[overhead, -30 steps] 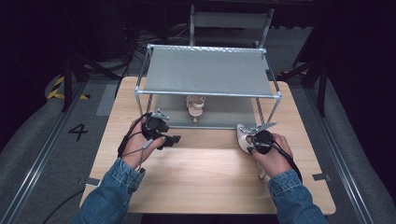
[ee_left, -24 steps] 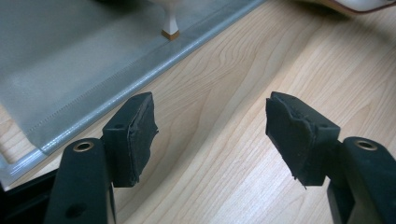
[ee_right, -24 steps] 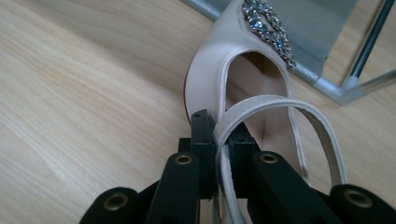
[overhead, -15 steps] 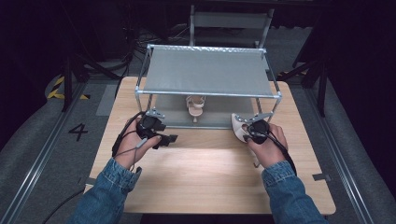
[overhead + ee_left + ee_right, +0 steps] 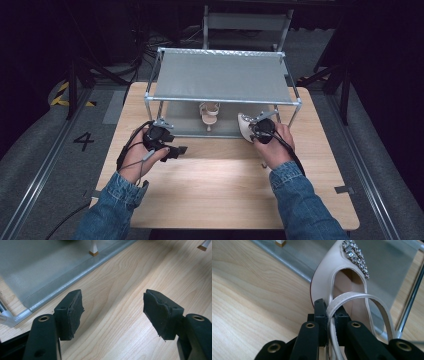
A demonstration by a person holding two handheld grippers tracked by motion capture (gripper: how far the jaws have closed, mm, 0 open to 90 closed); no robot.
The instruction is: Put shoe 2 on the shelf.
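Two cream high-heeled shoes are in view, along with two grippers and one two-tier metal rack [image 5: 222, 77] standing on the wooden table [image 5: 220, 195]. One shoe [image 5: 209, 114] stands on the rack's lower shelf, at about 12 o'clock from the table's centre; the held shoe [image 5: 342, 277] is at the shelf's front edge, at roughly 1 o'clock. It is a pale cream leather shoe with a thin ankle strap [image 5: 362, 296] and a cluster of clear rhinestones [image 5: 354, 255] near the toe. In the right gripper view, the right gripper [image 5: 331, 322] has its jaws clamped on that strap, the shoe pointing away over the grey shelf. The left gripper [image 5: 112, 312] sits at about 9 o'clock, its jaws spread wide with bare wood between them. The only readable writing is a black "4" [image 5: 83, 141] on the floor at the table's left.
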